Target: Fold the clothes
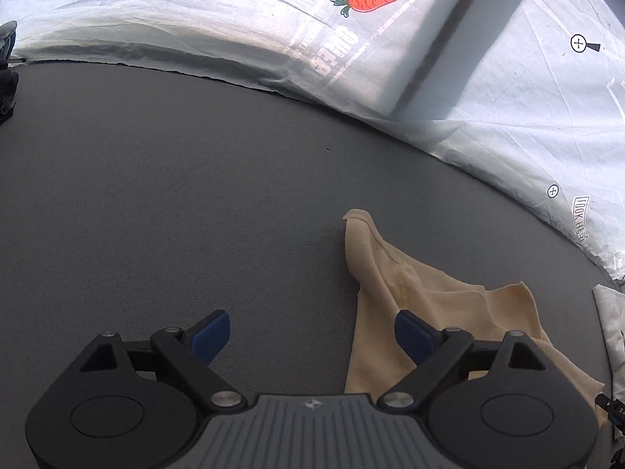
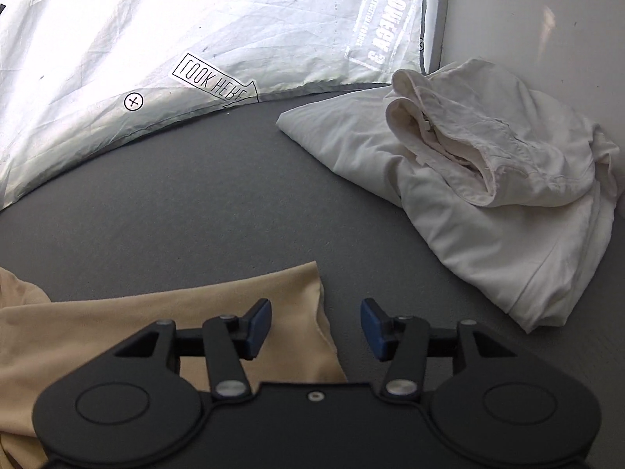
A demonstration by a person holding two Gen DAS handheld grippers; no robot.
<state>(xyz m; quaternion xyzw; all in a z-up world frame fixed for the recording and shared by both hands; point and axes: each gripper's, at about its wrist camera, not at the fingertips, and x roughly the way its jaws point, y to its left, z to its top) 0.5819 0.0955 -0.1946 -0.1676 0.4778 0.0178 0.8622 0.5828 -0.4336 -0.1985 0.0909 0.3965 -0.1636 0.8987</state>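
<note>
- Far left in the left wrist view, a dark bundle of something [image 1: 7,78] sits at the frame's rim, too cut off to identify.
- The grey surface [image 1: 175,195] is matte and finely grained, running flat under everything.
- Behind it hangs a thin white crinkled sheet [image 1: 156,23], printed with an orange carrot [image 1: 367,1], crosshair marks and block lettering.
- The left gripper [image 1: 311,334] hangs over the surface with its blue-padded fingers [image 1: 211,334] spread wide, holding nothing; the left pad is over bare grey, the right pad over cloth.
- The tan garment [image 1: 441,312] lies flat just right of centre there: soft, thin knit, lightly rumpled, with a stitched hem. One narrow part tapers to a rounded tip pointing toward the far side; the rest spreads near and right.
- In the right wrist view the same tan garment [image 2: 117,324] fills the near left, its long axis running left to right, its cut edge ending between the pads.
- The right gripper [image 2: 315,324] has its fingers [image 2: 259,326] parted wide and empty, the left pad above tan cloth, the right above grey.
- Far right, a white garment [image 2: 488,179] lies heaped: thicker woven cotton, creased, folds rolled on top, apart from the tan one.
</note>
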